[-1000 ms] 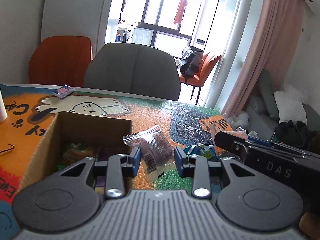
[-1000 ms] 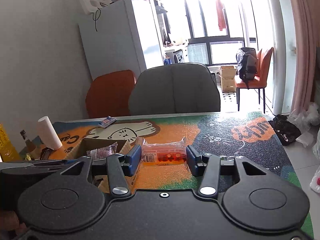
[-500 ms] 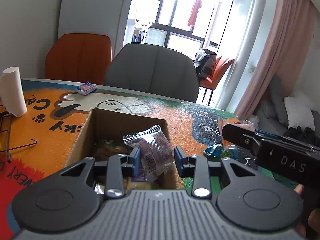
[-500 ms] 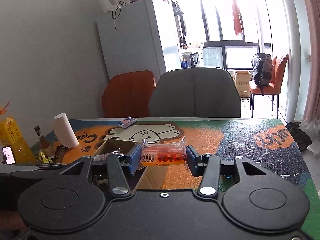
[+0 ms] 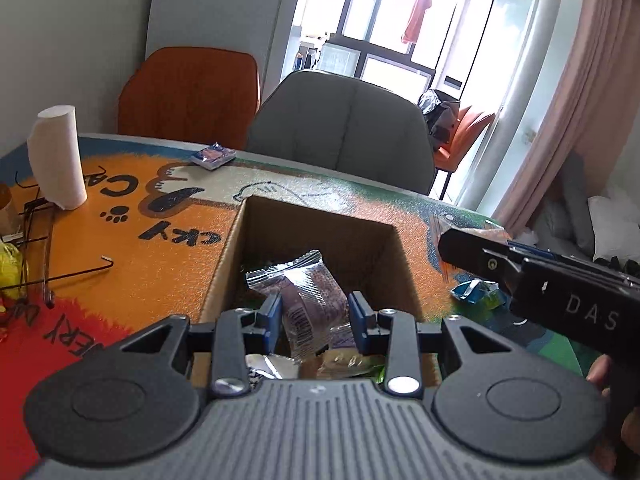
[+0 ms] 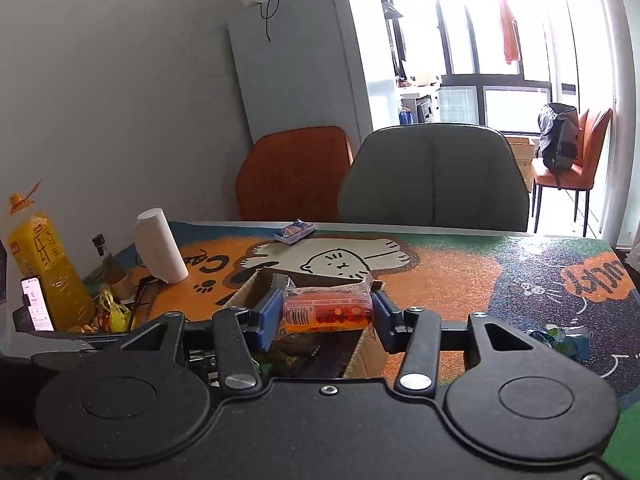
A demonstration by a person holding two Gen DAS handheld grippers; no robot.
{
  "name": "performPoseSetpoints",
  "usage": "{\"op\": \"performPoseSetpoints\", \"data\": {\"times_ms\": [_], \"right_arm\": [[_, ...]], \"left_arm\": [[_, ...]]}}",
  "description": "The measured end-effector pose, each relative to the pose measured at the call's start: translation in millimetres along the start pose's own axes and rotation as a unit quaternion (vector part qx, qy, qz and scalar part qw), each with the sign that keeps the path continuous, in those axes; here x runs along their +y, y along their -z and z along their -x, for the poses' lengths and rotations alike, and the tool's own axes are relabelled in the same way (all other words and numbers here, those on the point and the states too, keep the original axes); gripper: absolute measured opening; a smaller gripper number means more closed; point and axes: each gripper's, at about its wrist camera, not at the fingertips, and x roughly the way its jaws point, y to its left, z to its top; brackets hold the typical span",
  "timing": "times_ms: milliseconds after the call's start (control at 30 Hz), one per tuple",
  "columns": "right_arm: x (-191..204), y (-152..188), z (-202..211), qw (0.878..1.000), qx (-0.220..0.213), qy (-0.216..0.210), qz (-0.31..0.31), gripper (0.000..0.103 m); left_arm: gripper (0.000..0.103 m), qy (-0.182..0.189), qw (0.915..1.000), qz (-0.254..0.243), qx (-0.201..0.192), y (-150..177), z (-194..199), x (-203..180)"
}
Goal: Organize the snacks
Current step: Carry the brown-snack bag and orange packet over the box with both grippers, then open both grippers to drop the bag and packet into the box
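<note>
On the cartoon-mat tabletop (image 5: 160, 216), I am holding both tongs over the box (image 5: 236, 240) for dropping; left tongs (image 5: 314, 316) gripping a brown snack (image 5: 308, 300); right tongs (image 6: 325, 314) clamping an orange pack (image 6: 326, 312).

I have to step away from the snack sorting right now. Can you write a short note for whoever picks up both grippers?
Left gripper: shut on a brown snack packet, over the open cardboard box.
Right gripper: shut on an orange snack packet, above the box's near edge.
Done: several snacks already lie in the box.
Left: release both packets into it, then fetch the blue-green wrapper and the small blue packet from the mat.
</note>
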Motion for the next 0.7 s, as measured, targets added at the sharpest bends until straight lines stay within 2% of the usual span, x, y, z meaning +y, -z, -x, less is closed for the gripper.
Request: {"op": "performPoseSetpoints", "data": {"times_ms": [67,267,400,600,700], "right_arm": [[3,1,-3,1.0,0.004,-0.003,0.001,0.047],[10,2,-8,1.0,0.011,-0.009,0.003,0.047],[13,2,-9,1.0,0.011,-0.014,0.001,0.047],[18,2,-16,0.999,0.016,-0.031,-0.006,0.047],[17,-1,-19,0.999,0.01,-0.042,-0.02,0.056]], "left_arm": [[0.035,0.003,1.0,0.004,0.006,1,-3,6],[0.046,0.004,0.9998,0.02,0.0,0,3,19],[0.049,-0.007,0.9995,0.029,-0.014,-4,11,27],[0.057,-0.019,0.9989,0.04,-0.014,-3,12,38],[0.061,-0.023,0.9988,0.042,-0.014,-2,12,40]]}}
